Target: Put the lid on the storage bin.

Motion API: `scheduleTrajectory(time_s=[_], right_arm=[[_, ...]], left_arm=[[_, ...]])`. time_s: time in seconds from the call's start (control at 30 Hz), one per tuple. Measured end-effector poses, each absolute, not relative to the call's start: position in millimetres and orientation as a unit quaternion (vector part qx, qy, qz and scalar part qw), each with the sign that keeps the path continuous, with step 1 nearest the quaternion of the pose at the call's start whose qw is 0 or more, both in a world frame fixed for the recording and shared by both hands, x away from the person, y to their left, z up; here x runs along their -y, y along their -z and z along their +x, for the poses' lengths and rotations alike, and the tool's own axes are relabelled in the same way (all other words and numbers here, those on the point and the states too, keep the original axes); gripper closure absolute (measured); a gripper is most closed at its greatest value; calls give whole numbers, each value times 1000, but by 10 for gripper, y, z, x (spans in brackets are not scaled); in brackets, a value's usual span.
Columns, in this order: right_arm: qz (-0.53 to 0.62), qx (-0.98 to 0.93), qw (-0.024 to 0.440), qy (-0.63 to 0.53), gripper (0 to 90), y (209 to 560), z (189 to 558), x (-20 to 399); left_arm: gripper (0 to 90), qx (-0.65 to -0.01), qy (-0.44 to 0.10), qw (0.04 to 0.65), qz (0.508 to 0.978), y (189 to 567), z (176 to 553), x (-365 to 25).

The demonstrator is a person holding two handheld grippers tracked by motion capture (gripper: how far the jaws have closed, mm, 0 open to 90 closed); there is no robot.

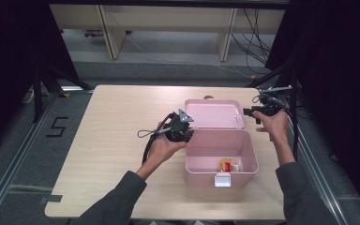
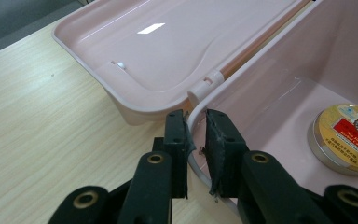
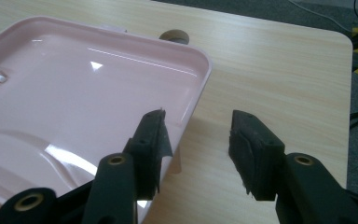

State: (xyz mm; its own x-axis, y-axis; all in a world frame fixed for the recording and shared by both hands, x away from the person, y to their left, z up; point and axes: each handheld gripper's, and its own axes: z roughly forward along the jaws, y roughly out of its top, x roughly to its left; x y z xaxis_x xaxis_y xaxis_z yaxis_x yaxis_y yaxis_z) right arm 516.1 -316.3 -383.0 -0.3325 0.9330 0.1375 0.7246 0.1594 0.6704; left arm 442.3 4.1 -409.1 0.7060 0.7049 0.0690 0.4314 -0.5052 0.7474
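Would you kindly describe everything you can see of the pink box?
The pink box looks like glossy plastic, rectangular with rounded corners, standing on the table. Its lid is swung fully open and lies back behind it on hinges. A white latch sits on the front wall. Inside lies a round tin with a gold-and-red label. The left gripper is shut on the box's rim.

Three cameras: one overhead, two riding on hand-held grippers.
The high view looks forward and down over the whole table. Both gripper views sit close along their own black jaws, and all three share the open pink box and its lid.
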Motion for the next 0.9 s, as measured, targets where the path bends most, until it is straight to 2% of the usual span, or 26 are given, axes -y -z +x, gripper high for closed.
scheduleTrajectory(time_s=[0.1, 0.23, 0.3, 0.4, 0.53, 0.73, 0.77, 0.9], right_arm=[[540, -759, 183, -315, 590, 3872, 5255, 3161], [544, -758, 171, -316, 619, 3895, 5316, 3115], [541, -761, 181, -309, 624, 3910, 5336, 3114], [567, -747, 163, -307, 644, 3952, 5394, 3053], [554, -753, 182, -307, 661, 3997, 5461, 3067], [573, -746, 168, -294, 694, 4035, 5528, 3018], [597, -733, 153, -289, 694, 4021, 5518, 2979], [591, -738, 158, -284, 696, 4036, 5543, 2989]], left_arm=[[786, -335, -186, 368, 847, 4092, 4425, -42], [786, -334, -186, 369, 847, 4093, 4425, -39], [786, -334, -187, 369, 847, 4094, 4425, -38], [786, -333, -189, 370, 847, 4095, 4422, -34], [786, -332, -188, 371, 847, 4097, 4425, -35], [786, -331, -191, 370, 847, 4097, 4423, -35], [786, -330, -191, 370, 847, 4098, 4423, -34], [786, -329, -192, 371, 847, 4099, 4426, -34]])
